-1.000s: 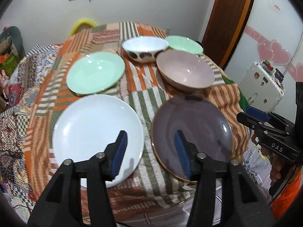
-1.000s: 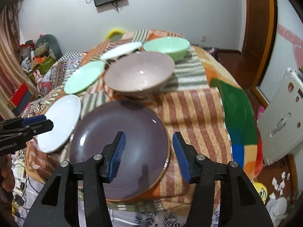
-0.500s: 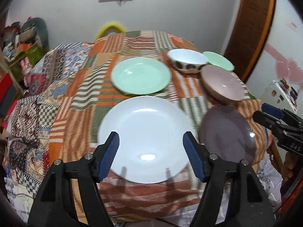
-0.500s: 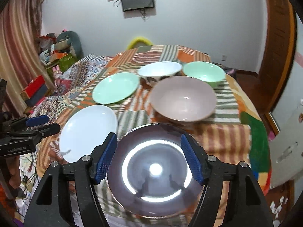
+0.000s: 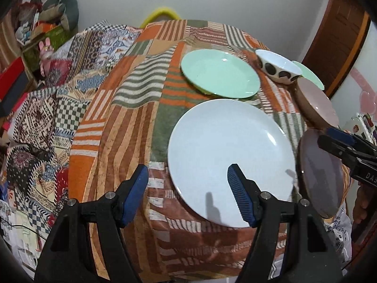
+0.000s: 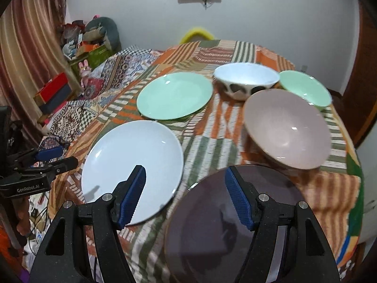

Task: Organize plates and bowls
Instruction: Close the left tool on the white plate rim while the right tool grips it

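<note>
A white plate (image 5: 231,158) (image 6: 132,167) lies at the table's near edge, a purple plate (image 6: 231,224) (image 5: 320,172) to its right. Behind them lie a green plate (image 5: 220,73) (image 6: 175,95), a white spotted bowl (image 6: 246,80) (image 5: 278,67), a pink bowl (image 6: 286,127) (image 5: 315,103) and a green bowl (image 6: 304,89) (image 5: 308,74). My left gripper (image 5: 187,194) is open and empty, hovering over the white plate's near left rim. My right gripper (image 6: 185,197) is open and empty, above the gap between the white and purple plates.
The round table carries a patchwork cloth (image 5: 132,108). A quilt-covered surface (image 5: 44,118) adjoins it on the left, with cluttered shelves (image 6: 77,47) beyond. A wooden door (image 5: 339,35) stands at the back right. A yellow chair back (image 6: 196,34) shows behind the table.
Both grippers have swung left and opened wider. The left one moved from between the two near plates to the white plate's left rim; the right one moved from over the purple plate toward the white one.
</note>
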Demonstrator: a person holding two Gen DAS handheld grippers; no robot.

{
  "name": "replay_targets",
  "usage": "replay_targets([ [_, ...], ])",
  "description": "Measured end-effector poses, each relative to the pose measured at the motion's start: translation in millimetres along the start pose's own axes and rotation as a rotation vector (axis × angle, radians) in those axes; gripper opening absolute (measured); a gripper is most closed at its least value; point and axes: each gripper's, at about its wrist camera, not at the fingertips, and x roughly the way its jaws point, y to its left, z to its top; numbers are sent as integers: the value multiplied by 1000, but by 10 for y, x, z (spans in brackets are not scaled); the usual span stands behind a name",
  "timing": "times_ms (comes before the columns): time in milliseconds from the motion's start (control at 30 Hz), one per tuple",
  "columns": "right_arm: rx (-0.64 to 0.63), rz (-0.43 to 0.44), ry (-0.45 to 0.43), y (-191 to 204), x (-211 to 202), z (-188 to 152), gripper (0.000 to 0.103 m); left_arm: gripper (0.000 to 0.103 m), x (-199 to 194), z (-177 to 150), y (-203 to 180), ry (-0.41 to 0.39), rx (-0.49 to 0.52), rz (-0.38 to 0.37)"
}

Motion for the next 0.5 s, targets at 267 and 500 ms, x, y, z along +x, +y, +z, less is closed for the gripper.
replay_targets([
  [267, 2, 12, 69, 25, 317, 31, 52, 47, 234, 7, 216, 25, -50, -36],
  [500, 2, 12, 113, -19, 473, 21, 39, 30, 397, 1, 247, 48, -45, -50],
])
